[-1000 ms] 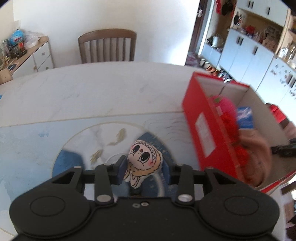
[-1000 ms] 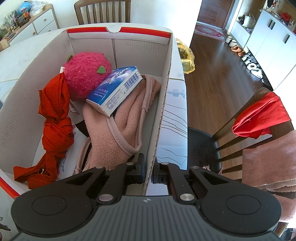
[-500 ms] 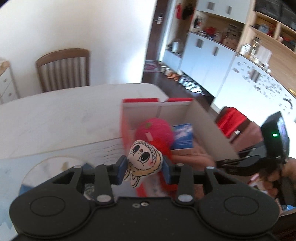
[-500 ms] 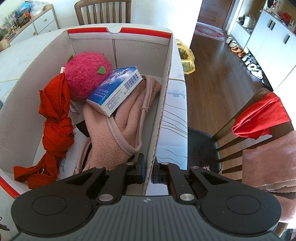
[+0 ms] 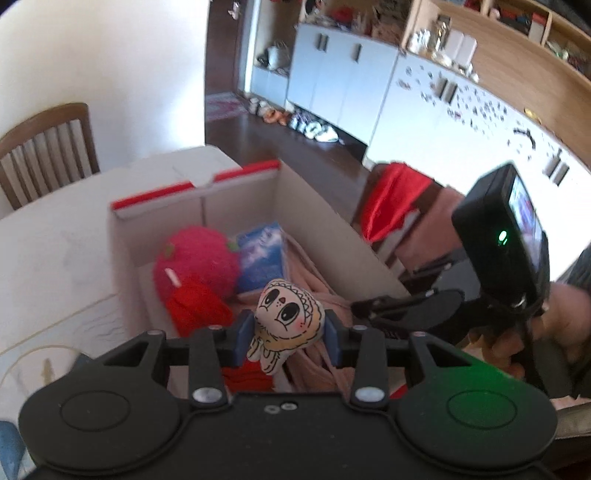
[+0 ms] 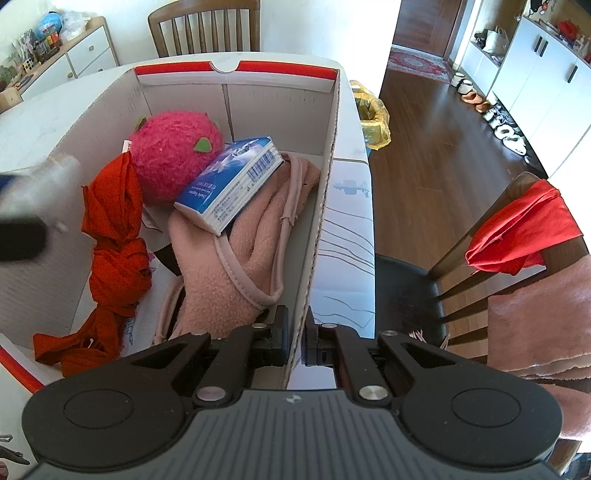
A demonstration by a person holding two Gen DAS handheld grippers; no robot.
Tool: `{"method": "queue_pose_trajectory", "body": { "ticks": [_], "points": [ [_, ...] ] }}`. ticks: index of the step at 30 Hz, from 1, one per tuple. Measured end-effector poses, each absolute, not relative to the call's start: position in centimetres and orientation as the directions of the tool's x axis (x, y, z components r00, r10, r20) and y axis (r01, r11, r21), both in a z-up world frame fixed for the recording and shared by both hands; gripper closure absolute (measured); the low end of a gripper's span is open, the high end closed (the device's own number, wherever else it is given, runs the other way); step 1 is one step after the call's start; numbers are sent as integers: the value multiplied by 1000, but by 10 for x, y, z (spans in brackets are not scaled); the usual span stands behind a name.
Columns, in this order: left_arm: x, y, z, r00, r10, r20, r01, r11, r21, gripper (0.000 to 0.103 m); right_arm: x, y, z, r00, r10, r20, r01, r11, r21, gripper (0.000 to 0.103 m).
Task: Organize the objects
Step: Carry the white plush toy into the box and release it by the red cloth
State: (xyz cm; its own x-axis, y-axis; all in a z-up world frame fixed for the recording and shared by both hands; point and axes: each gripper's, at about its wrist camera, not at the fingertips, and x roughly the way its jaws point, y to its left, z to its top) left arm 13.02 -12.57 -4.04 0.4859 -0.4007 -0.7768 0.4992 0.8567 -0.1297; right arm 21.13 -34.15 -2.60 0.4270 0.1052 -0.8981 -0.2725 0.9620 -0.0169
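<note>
My left gripper (image 5: 286,334) is shut on a small cream plush doll (image 5: 286,321) with big black eyes and holds it over the open red and white box (image 5: 192,184). The box (image 6: 328,177) holds a pink fuzzy ball (image 6: 173,153), a blue tissue pack (image 6: 231,181), a red cloth (image 6: 114,236) and a pink fleece item (image 6: 229,266). My right gripper (image 6: 295,338) is shut on the box's right wall, one finger inside and one outside. The right gripper also shows in the left wrist view (image 5: 406,308). A blurred part of the left gripper enters the right wrist view (image 6: 26,214).
The box stands on a white table (image 5: 48,251) near its right edge. A wooden chair (image 6: 517,236) with a red cloth and pink towel stands right of the table. Another chair (image 6: 205,26) stands at the far side. A yellow bag (image 6: 371,118) sits on the floor.
My left gripper has carried the doll from above the table to over the open box. The right gripper has kept its hold on the box wall without moving.
</note>
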Motion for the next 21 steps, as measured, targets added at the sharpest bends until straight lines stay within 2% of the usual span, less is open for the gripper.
{"method": "queue_pose_trajectory", "body": {
  "ticks": [11,21],
  "points": [
    [143,-142,-79,361,-366,-858,505,850,-150,65,210,-344,-26,427,116,-897,-260,966,1,97],
    [149,-147,-102,295,-333,-895,497,854,-154,66,210,-345,-26,427,118,-897,-259,966,4,97]
  ]
}}
